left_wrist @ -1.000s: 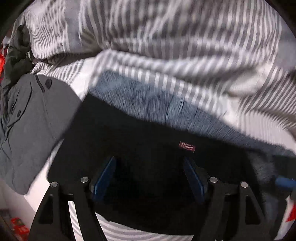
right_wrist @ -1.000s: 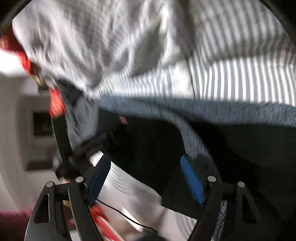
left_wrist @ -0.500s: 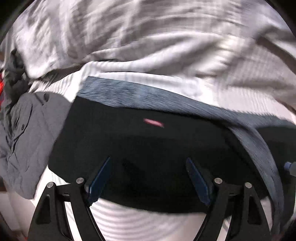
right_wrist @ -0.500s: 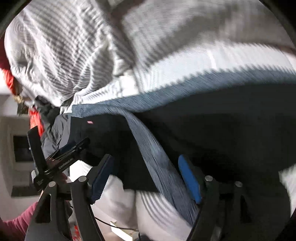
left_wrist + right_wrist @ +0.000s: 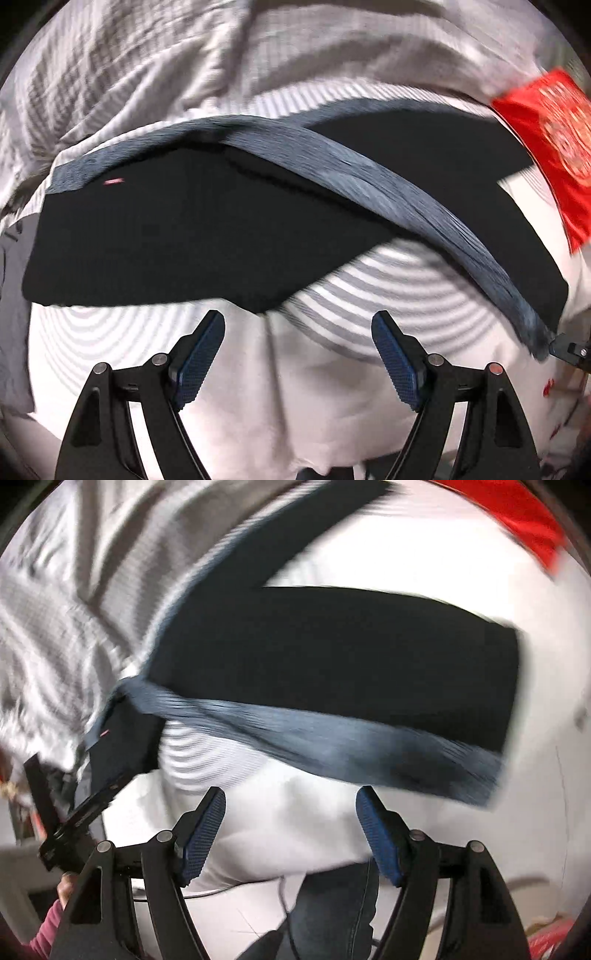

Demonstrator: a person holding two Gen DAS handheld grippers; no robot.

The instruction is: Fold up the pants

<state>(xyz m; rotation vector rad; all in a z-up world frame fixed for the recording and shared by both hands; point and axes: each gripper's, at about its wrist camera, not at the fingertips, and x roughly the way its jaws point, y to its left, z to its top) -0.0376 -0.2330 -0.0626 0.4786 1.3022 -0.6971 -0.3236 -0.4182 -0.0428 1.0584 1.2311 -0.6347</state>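
Note:
The black pants [image 5: 192,236] with a grey-blue side stripe [image 5: 388,184] lie spread on the striped bed sheet, legs forming a V. A small red label [image 5: 113,181] shows near the left end. My left gripper [image 5: 299,354] is open and empty, just short of the pants' near edge. In the right wrist view the pants [image 5: 332,657] lie ahead with the stripe [image 5: 332,738] along the near edge. My right gripper [image 5: 291,830] is open and empty, just short of the stripe. The left gripper [image 5: 74,812] shows at the left of that view.
A rumpled grey-striped duvet [image 5: 184,62] lies behind the pants. A red cloth [image 5: 554,122] lies at the far right. A grey garment [image 5: 11,295] lies at the left edge. The bed's near edge and the person's legs [image 5: 332,904] show below the right gripper.
Both grippers have pulled back from over the pants toward the bed's near edge. The pants now lie ahead of the fingers, no longer between them.

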